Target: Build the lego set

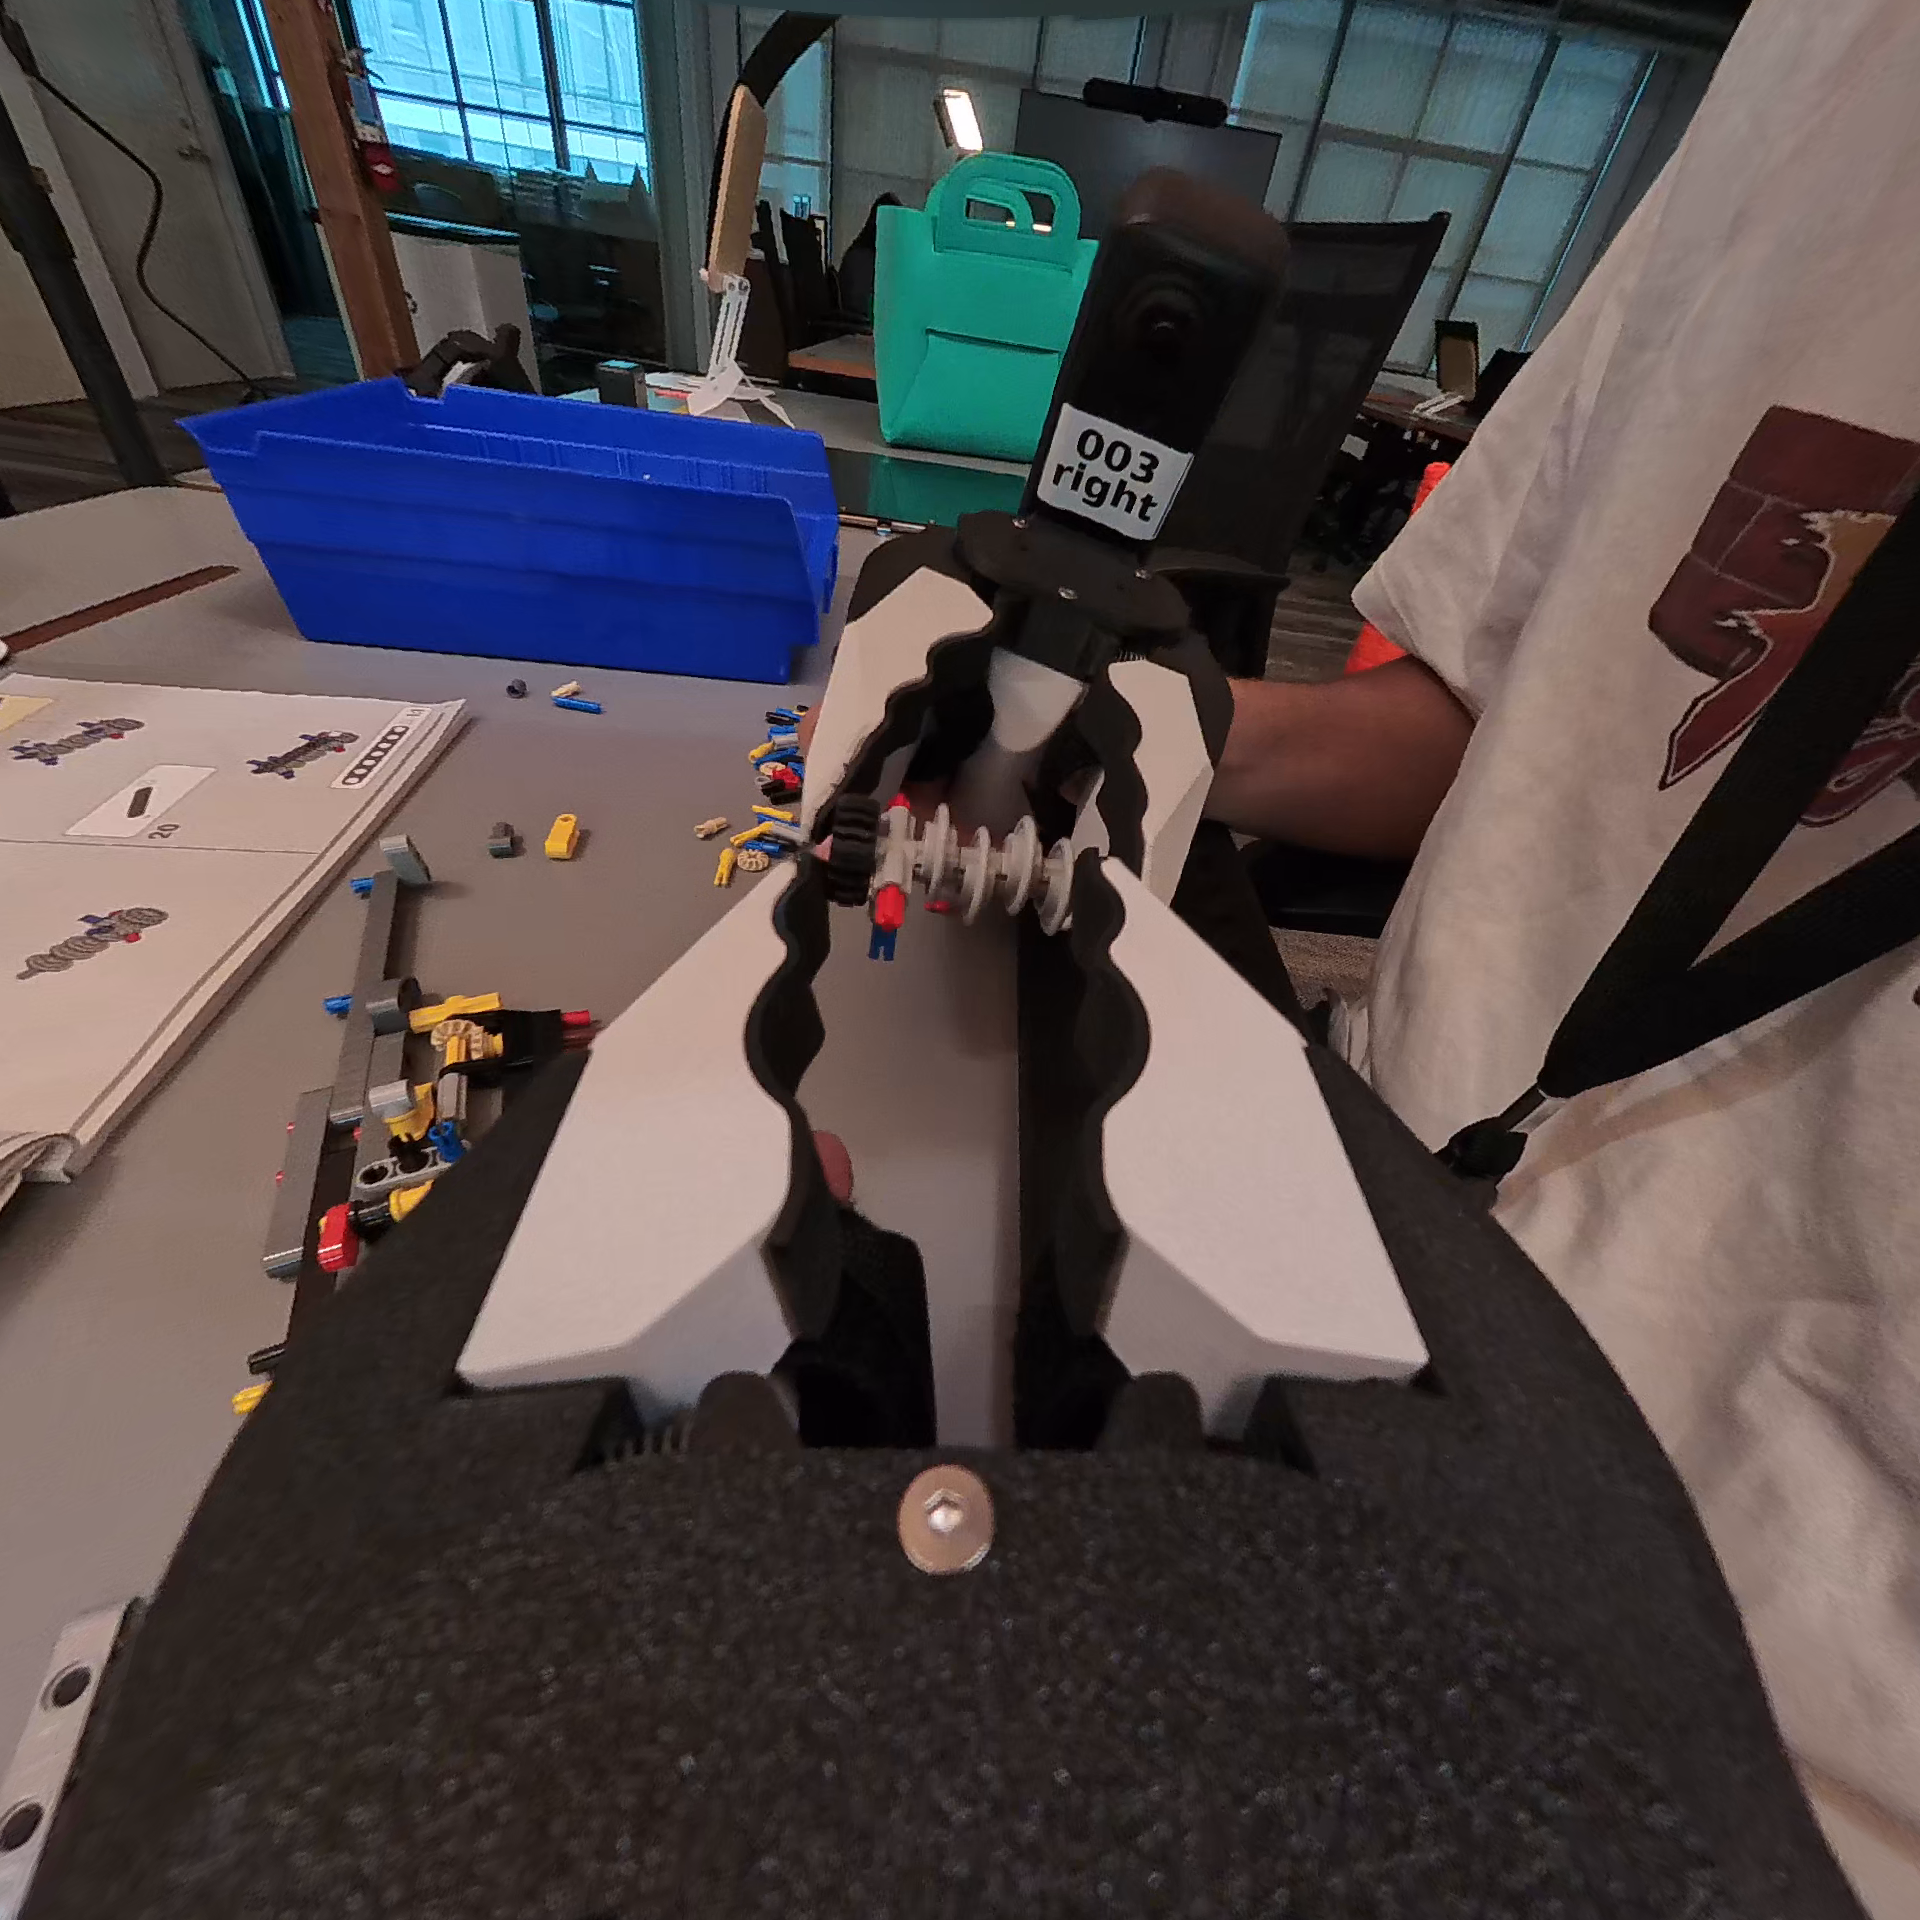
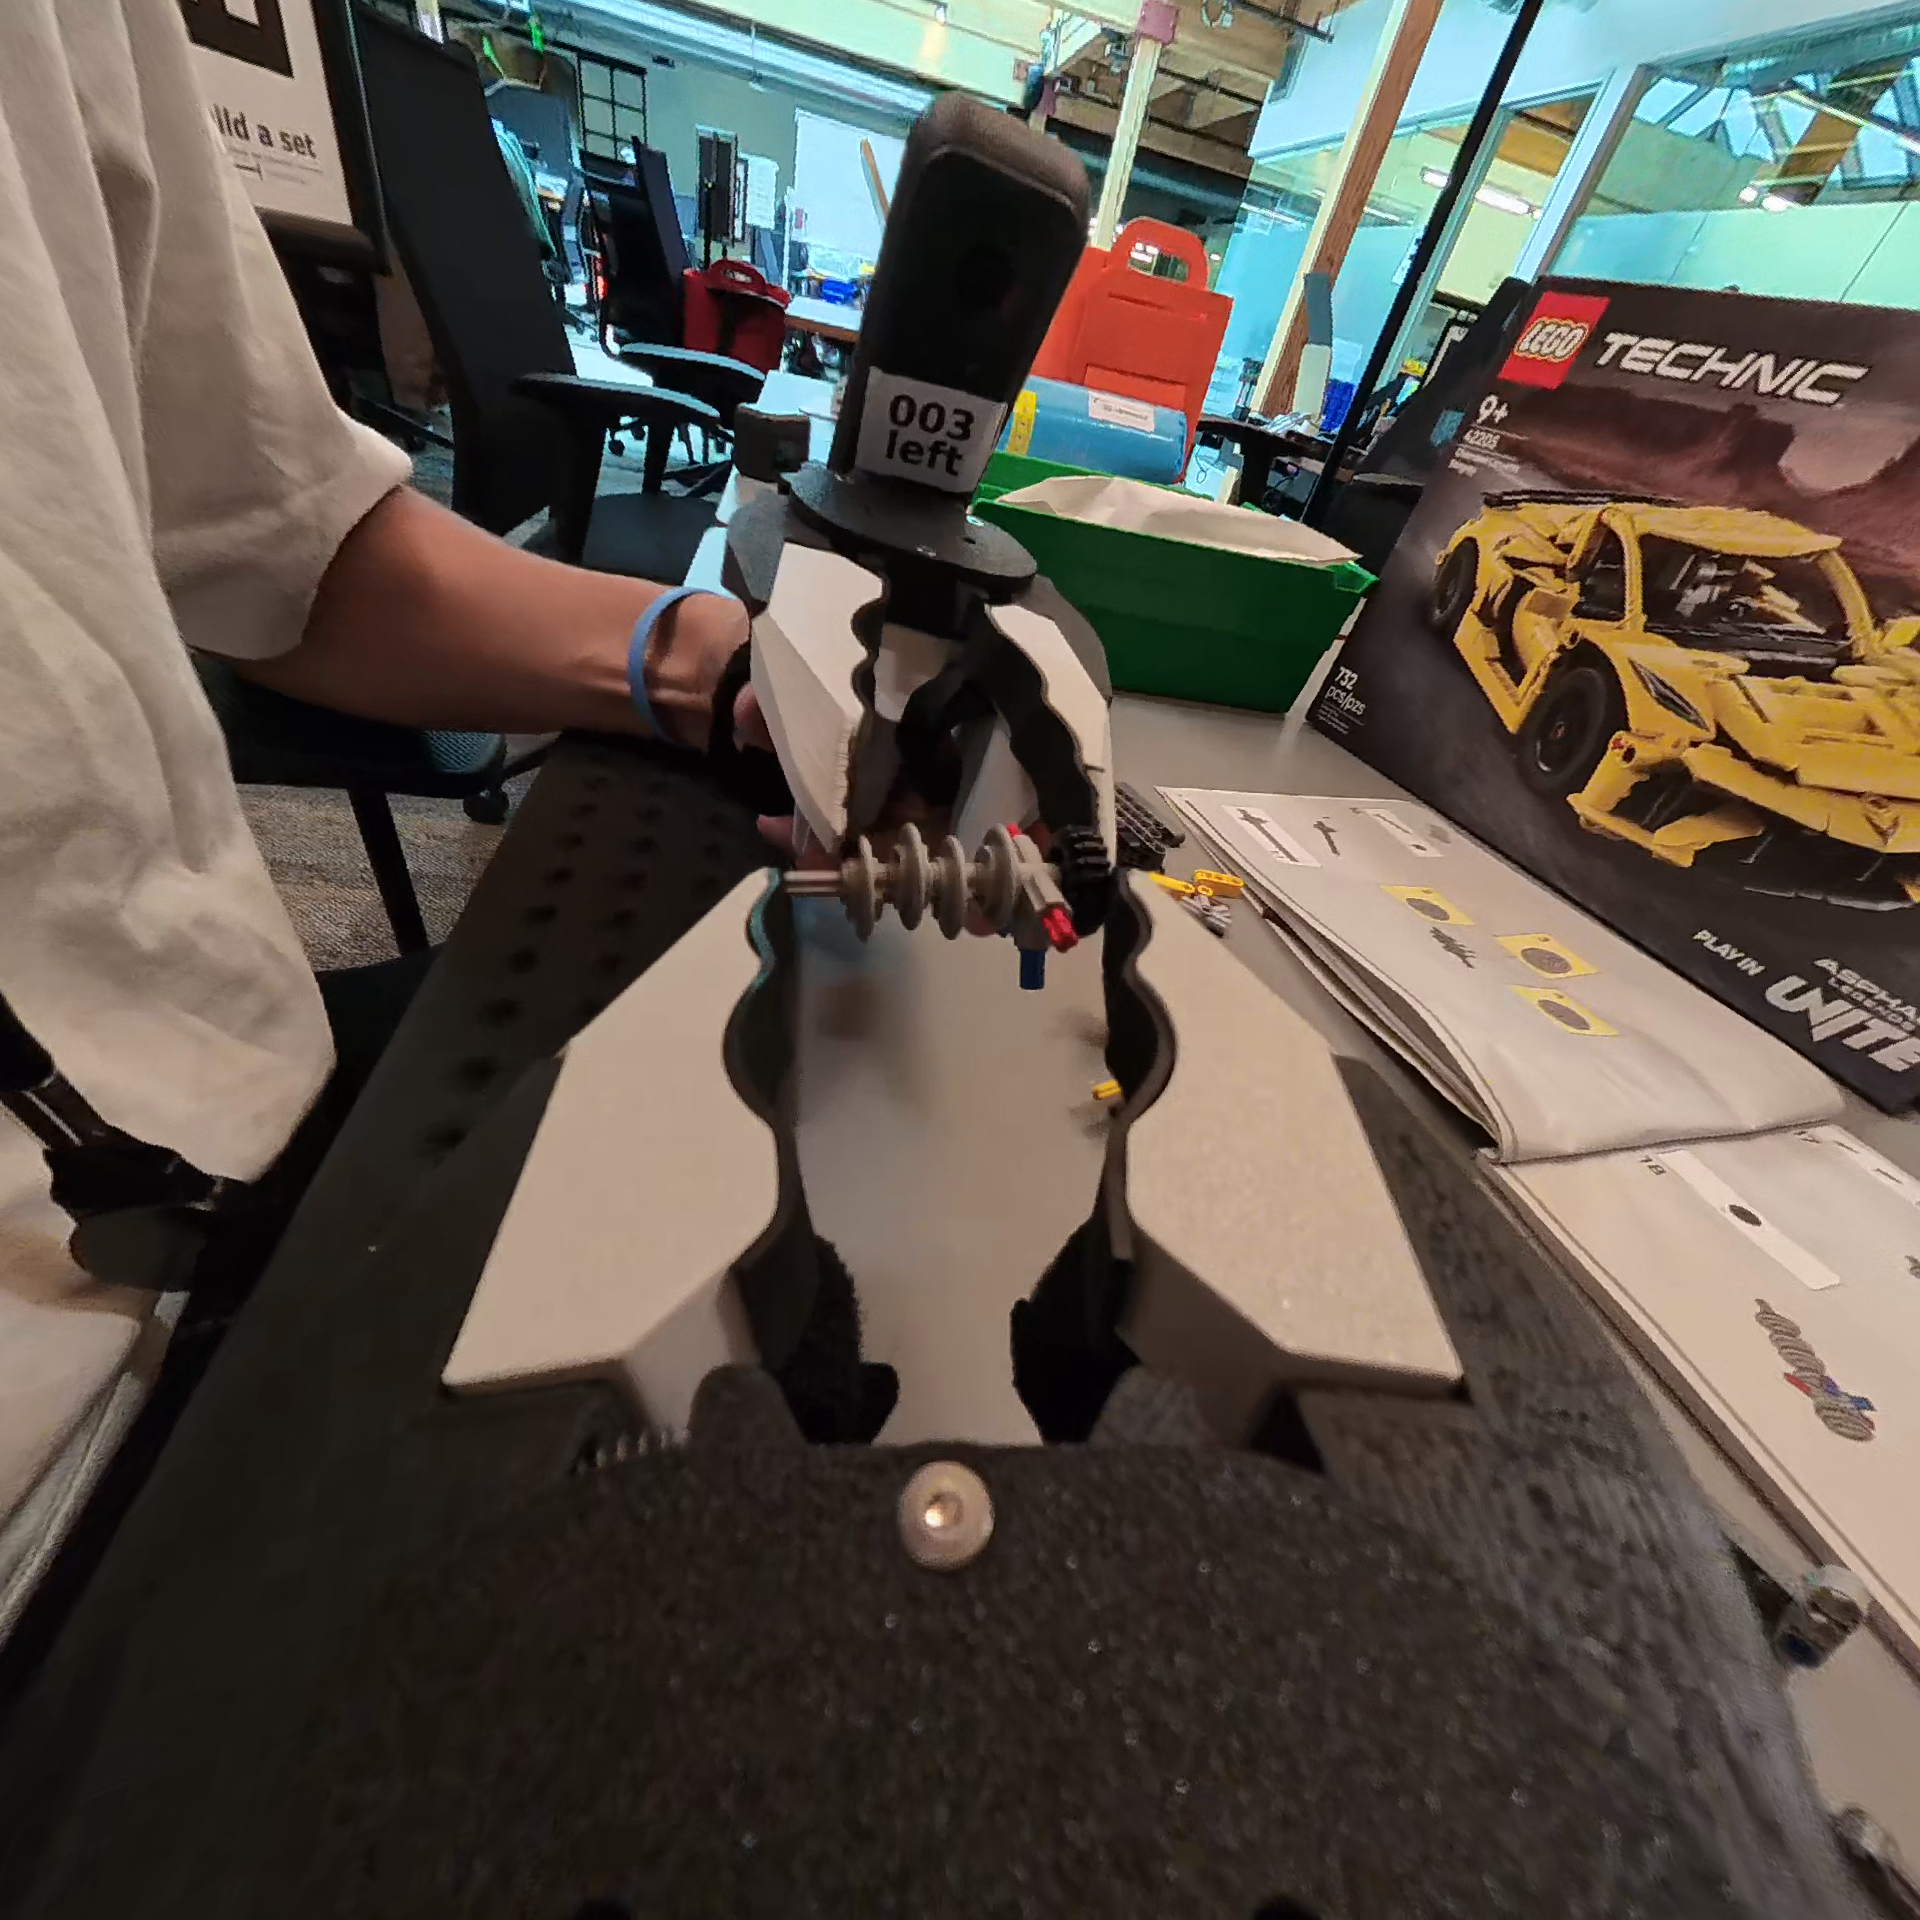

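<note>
Gear-and-axle assembly (image 1: 951,868) held in the air above the table's near edge, spanning both grippers: left gripper (image 1: 940,894) clamped end to end, right gripper (image 2: 940,904) likewise, probably for pressing parts together. Loose lego pieces (image 1: 416,1081) beside open instruction booklet (image 2: 1496,997). Printed labels on both grippers; branded set box (image 2: 1662,665) at far edge.

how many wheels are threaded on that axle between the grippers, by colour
pale grey discs: 4
black gear: 1
total on the axle: 5
</note>
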{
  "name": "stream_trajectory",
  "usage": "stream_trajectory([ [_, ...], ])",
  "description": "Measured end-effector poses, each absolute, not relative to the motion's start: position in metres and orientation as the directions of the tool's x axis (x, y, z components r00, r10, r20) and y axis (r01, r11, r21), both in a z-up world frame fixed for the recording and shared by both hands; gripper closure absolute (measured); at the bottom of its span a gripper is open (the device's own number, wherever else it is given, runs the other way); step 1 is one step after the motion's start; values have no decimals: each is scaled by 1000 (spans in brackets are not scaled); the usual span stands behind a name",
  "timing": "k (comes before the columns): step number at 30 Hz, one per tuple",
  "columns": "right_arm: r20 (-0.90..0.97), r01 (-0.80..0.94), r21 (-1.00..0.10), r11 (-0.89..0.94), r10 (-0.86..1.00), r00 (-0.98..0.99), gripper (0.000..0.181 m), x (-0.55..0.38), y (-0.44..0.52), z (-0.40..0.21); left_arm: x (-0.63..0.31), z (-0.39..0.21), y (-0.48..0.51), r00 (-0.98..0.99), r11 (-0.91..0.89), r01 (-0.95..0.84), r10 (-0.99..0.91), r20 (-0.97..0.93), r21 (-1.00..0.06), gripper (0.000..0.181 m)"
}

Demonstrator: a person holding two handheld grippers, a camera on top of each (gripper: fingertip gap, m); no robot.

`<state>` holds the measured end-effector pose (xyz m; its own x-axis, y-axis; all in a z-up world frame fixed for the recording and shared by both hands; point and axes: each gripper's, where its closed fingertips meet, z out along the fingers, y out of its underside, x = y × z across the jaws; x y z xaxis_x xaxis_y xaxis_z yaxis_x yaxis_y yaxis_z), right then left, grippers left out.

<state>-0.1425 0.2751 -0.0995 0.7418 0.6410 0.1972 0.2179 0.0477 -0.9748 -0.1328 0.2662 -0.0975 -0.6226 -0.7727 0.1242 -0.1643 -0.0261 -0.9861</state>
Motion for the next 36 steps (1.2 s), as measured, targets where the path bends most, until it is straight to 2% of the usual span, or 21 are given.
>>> stream_trajectory([
  [28,243,281,-959,42,633,735,122,-142,276,-110,-132,-105,268,-587,73,-147,-809,28,-986,136],
  [31,177,259,-965,-43,624,761,121,-140,279,-115,-130,-108,271,-577,68,-174,-816,46,-982,136],
  [36,142,245,-966,-85,620,772,121,-139,281,-120,-129,-111,274,-569,81,-189,-821,42,-979,136],
])
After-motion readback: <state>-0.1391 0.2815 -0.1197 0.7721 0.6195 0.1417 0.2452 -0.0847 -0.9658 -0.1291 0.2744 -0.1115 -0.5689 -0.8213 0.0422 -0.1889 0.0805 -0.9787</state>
